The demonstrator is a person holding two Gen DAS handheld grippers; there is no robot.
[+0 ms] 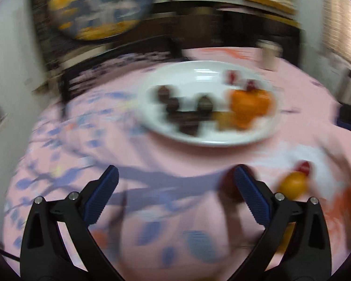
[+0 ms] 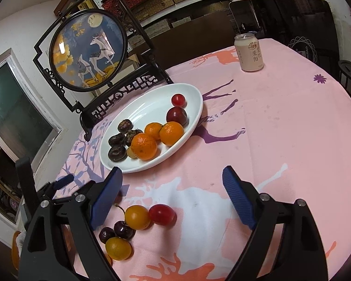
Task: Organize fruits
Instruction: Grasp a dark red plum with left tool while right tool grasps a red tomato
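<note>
Both grippers are hanging wide open, holding nothing: the left gripper facing the white plate, the right gripper above loose fruits.

Drink can, deer screen, tablecloth

1. Left wrist view: heavy motion blur smears the whole scene; the white plate and its fruit appear as soft colour patches, while the gripper fingers in the foreground remain sharp.
2. Right wrist view: sharp throughout; print on the can is legible.
3. Lighting: even, moderately bright indoor light from above; soft, short shadows lie beside the fruit and under the plate rim.
4. Glare: pale reflections mark the plate's glaze and the glass of the round framed picture.
5. Distortion: fisheye curvature bends straight lines; black vignetting fills the corners of both views.
</note>
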